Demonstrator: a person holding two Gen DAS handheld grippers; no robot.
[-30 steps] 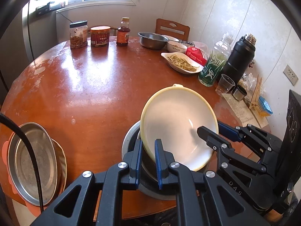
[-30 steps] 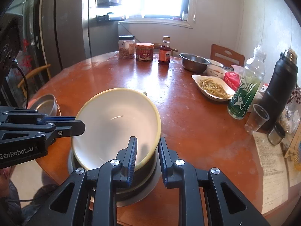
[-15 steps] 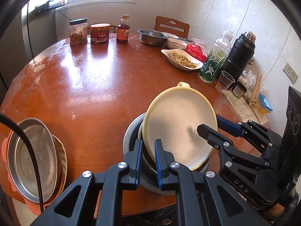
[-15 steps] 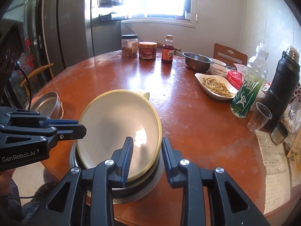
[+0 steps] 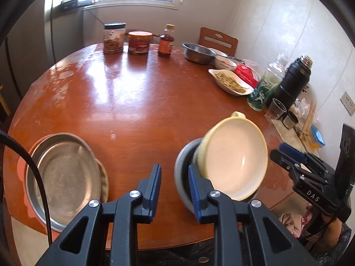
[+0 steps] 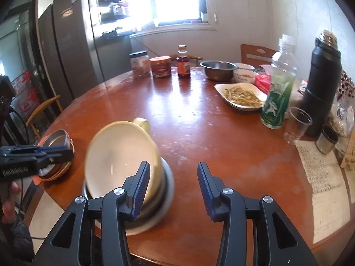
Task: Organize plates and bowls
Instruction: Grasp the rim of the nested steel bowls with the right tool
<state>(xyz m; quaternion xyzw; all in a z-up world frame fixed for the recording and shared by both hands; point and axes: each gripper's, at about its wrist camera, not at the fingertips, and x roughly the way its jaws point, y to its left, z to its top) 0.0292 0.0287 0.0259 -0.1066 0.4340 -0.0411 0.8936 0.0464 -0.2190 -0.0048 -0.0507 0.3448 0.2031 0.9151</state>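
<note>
Yellow bowl (image 5: 235, 159): seen tilted steeply on its side, cream inside facing the near table edge; small handle at its upper rim. It is lodged in the grey bowl. Slightly blurred in the right wrist view (image 6: 119, 155).
Grey bowl (image 5: 180, 175): set upright on the table near the front edge, under and around the yellow bowl; its rim is seen on the left and near sides.
Left gripper (image 5: 173, 188): jaws parted, nothing held between them. The right blue pad is seen just beside the grey bowl's rim and the yellow bowl's lower edge; contact cannot be told.
Right gripper (image 6: 172, 188): jaws spread wide, nothing held. The left finger is seen in front of the yellow bowl; the gap lies over bare table to the bowl's right.
Metal plate (image 5: 64, 177): laid on top of a small stack at the table's left front edge; a tan dish and an orange piece are seen under it.
Table (image 5: 133, 93): round, reddish-brown, glossy, worn pale in patches.
Far side: a jar (image 5: 113, 38), a red tin (image 5: 139, 43) and a brown bottle (image 5: 166, 41) are lined up, with a steel bowl (image 5: 198, 53) to their right.
Right side: a white dish of food (image 5: 230, 84), a green bottle (image 5: 264, 88), a black flask (image 5: 292, 82) and a clear cup (image 5: 275, 110) are grouped close together.
</note>
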